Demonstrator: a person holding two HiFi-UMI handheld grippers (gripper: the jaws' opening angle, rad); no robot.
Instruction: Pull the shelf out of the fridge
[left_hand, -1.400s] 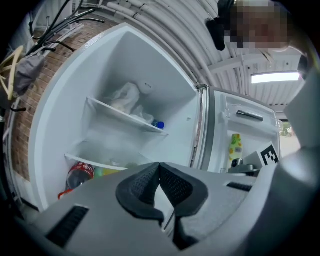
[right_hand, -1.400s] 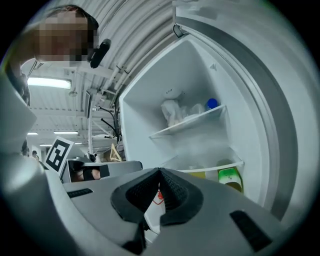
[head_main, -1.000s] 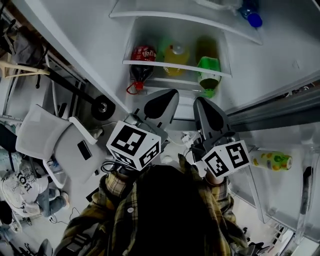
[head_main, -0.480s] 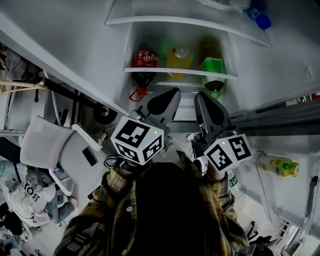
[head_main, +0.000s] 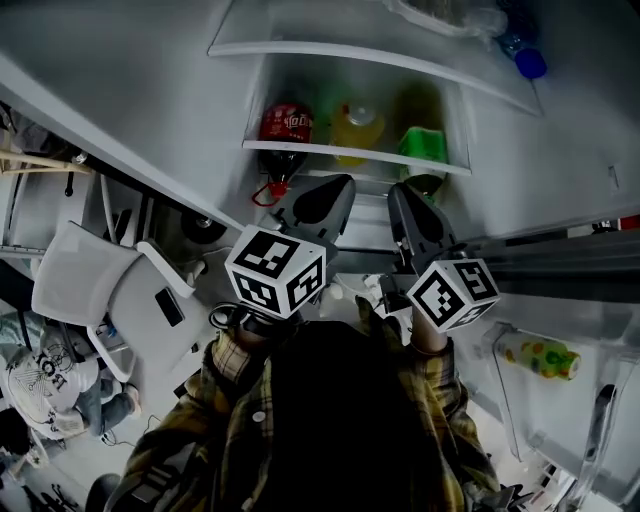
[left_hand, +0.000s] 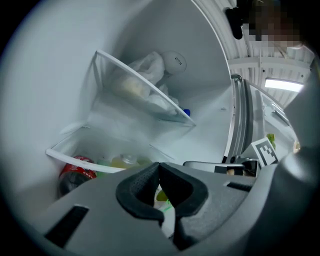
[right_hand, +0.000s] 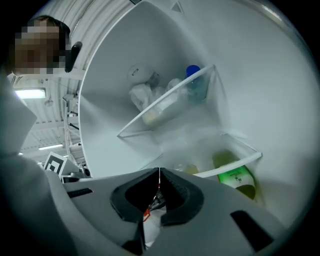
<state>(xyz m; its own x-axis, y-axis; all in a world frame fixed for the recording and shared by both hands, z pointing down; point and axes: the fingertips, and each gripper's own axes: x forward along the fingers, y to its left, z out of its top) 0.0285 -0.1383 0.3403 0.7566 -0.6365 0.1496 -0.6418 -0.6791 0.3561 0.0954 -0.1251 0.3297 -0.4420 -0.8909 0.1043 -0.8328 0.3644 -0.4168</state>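
Bottom ctr of head view: person's yellow-brown plaid shirt, arms fwd. Just above it sit the grey left gripper and grey right gripper, side by side, both aimed up-frame into the open fridge.

Left gripper's own view shows its jaws pressed together w/ nothing pinched, only fridge interior beyond. Right gripper is the same: closed and empty. Prob. b/c this is the approach; the jaws would have to spread before taking the rim. Two tools level and parallel suit a wide shelf, one per side, so it slides w/o skewing.

Next out is the clear glass shelf with white front rim. It is seated in the fridge, mid-upper frame, just beyond the tips and untouched. It shows lower left in left gripper view and lower right in right gripper view.

At its rim are a red cola bottle, a yellow drink bottle and a green bottle. Can't tell if they lie on the shelf or under it. If on it, a slow flat pull seems wise.

Farthest: upper clear shelf, w/ a blue-capped bottle at top right.

Vs 1 s ago: the tips sit closer under the white rim, and the right tip now overlaps the green bottle's lower end. Jaws unchanged, closed throughout.
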